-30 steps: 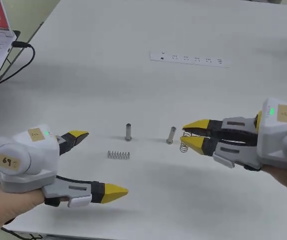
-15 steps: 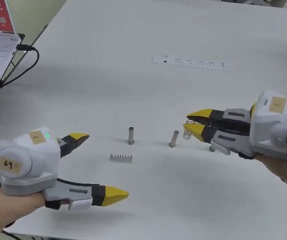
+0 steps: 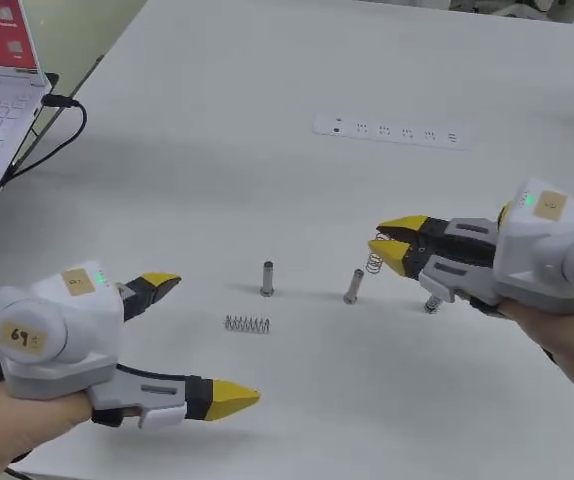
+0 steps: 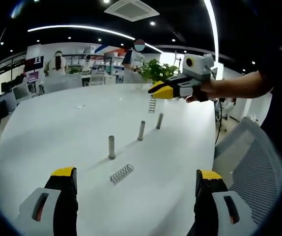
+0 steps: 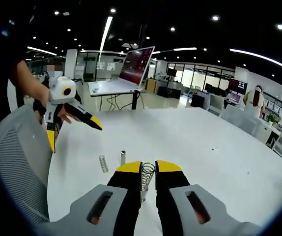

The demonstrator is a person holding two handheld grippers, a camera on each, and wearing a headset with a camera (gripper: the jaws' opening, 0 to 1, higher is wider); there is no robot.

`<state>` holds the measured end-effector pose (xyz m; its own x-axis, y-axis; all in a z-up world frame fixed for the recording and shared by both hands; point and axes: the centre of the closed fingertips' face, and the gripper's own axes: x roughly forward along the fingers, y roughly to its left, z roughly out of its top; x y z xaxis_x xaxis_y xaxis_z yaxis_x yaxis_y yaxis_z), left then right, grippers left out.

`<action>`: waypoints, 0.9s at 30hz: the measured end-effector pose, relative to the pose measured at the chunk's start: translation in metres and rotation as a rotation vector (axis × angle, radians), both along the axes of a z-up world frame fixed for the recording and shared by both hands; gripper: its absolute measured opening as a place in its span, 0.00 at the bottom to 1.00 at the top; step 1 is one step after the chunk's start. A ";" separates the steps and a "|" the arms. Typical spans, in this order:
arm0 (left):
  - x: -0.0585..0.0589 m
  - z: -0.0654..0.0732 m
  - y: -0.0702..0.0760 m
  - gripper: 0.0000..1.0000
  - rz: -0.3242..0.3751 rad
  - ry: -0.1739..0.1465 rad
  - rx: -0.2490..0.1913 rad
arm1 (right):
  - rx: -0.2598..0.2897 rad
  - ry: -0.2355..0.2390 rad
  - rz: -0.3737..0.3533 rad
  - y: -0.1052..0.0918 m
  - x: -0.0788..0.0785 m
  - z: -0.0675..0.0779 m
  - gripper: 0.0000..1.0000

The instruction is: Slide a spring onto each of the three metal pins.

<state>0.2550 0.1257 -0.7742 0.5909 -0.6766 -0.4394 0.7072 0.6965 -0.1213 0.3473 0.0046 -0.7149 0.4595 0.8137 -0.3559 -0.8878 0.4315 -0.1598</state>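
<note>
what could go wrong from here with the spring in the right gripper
1. The right gripper pinches the held spring just at its tips, so it may slip or flick away.
2. The held spring hangs close by the middle pin, not yet on it; a misaligned approach could knock that slim pin.
3. The loose spring on the table might roll if brushed.

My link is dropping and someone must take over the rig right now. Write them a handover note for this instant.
Left tool: open, empty, held over the white table.
Right tool: shut on a small steel coil spring, held near the middle short upright metal pin, not on it.
Left pin stands free; right pin is partly under the right tool.
Second steel coil spring lies flat before the left pin.
Done: no pin looks sprung yet.
Left: seat the held spring, then the others.
</note>
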 end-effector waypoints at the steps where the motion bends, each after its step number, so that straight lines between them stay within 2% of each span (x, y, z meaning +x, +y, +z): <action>1: 0.000 0.000 0.000 0.98 0.000 0.000 0.000 | -0.001 0.000 0.000 0.001 0.000 -0.001 0.07; 11: 0.000 -0.001 0.001 0.98 0.004 0.003 -0.002 | 0.004 0.022 -0.022 0.003 0.007 -0.009 0.07; 27: -0.003 -0.003 0.004 0.98 0.011 0.010 0.001 | -0.005 0.047 -0.033 0.005 0.010 -0.021 0.07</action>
